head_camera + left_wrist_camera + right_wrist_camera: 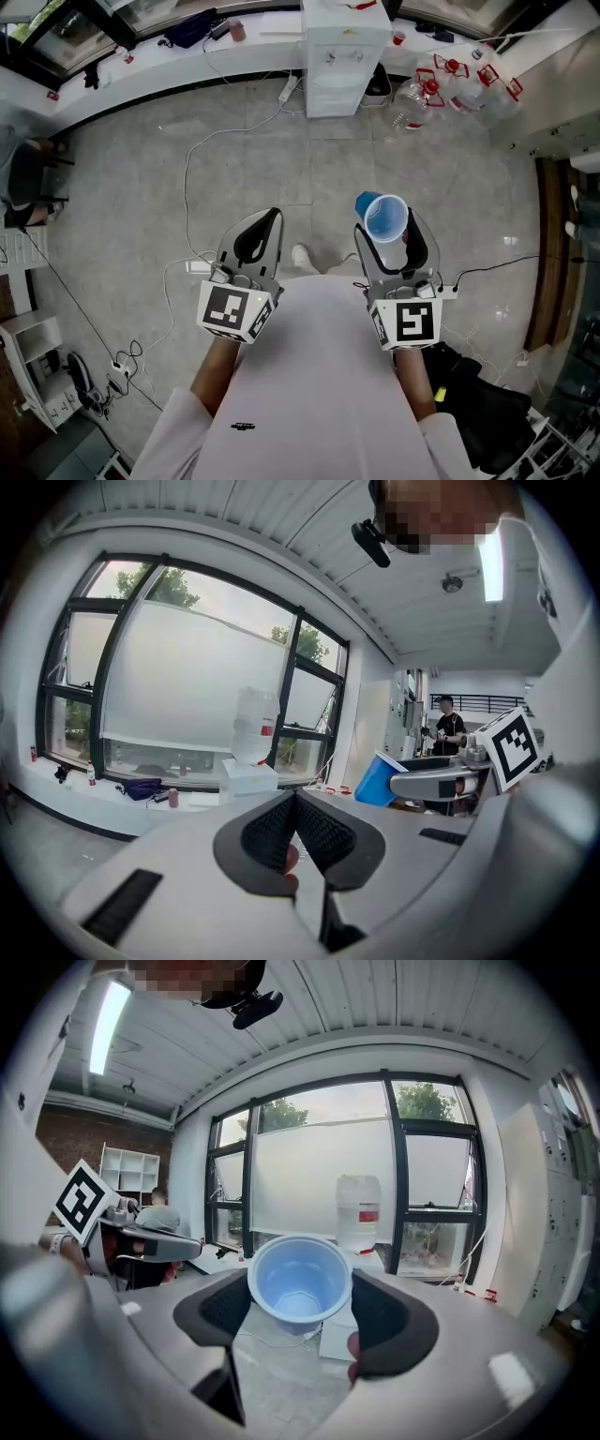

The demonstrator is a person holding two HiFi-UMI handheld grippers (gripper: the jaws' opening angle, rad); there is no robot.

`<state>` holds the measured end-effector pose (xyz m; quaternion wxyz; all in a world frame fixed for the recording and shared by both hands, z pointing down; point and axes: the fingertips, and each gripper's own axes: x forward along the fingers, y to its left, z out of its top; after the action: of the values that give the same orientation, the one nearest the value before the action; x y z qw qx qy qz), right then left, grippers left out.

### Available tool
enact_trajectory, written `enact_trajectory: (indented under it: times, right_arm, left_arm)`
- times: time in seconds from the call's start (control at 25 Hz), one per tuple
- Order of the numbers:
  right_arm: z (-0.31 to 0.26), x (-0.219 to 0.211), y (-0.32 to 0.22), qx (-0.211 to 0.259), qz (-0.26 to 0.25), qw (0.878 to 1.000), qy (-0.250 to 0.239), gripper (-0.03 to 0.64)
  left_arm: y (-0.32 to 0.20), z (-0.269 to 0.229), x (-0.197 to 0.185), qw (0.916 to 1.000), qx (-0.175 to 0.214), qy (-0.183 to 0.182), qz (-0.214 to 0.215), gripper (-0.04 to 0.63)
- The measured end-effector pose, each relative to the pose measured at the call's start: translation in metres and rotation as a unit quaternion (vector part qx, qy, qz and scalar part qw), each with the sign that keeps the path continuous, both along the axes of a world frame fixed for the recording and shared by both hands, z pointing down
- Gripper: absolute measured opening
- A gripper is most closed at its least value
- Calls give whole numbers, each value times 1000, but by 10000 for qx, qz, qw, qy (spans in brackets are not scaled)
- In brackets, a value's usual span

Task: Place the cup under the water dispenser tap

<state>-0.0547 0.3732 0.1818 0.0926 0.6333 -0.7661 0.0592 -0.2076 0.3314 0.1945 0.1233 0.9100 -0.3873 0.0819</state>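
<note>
The right gripper (pixel 302 1305) pinched the blue cup (pixel 382 217) by its sides, mouth tipped back toward the person. The left gripper (pixel 270 221) was pressed together with nothing in it. Both were held out near level over the floor (pixel 281 159), well apart from the dispenser (pixel 342 56) by the window.

- A grey tiled floor (pixel 309 169) spreads across the room, with thin white cables (pixel 187 187) trailing over it.
- A long white counter (pixel 141 70) runs along the wall under the windows.
- The large windows (pixel 187 677) have black frames. Their big middle panes look blank white, and green trees (pixel 422 1101) show through the upper panes.
- The ceiling (pixel 375 1007) is white and ribbed and carries a lit strip light (pixel 105 1021).
- A brown brick wall (pixel 84 1136) stands behind a white open shelf unit (pixel 131 1168).
</note>
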Motion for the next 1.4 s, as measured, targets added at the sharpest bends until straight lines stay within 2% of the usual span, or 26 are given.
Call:
enact_trajectory:
  times: [0.36, 0.68, 1.16, 1.4]
  right_arm:
    - [3, 2, -17, -67, 49, 9999, -114, 348]
    - [16, 40, -68, -130, 15, 9998, -177, 348]
    - [14, 128, -220, -182, -566, 9975, -389, 348]
    - [13, 171, -282, -184, -888, 9950, -419, 348]
  left_arm:
    - [-18, 7, -2, 9999, -123, 14, -35, 8]
    - [-60, 19, 27, 9996, -235, -176, -58, 8]
    - [-195, 5, 112, 9971, -303, -381, -584, 8]
    - [-245, 2, 159, 9949, -313, -429, -863, 8]
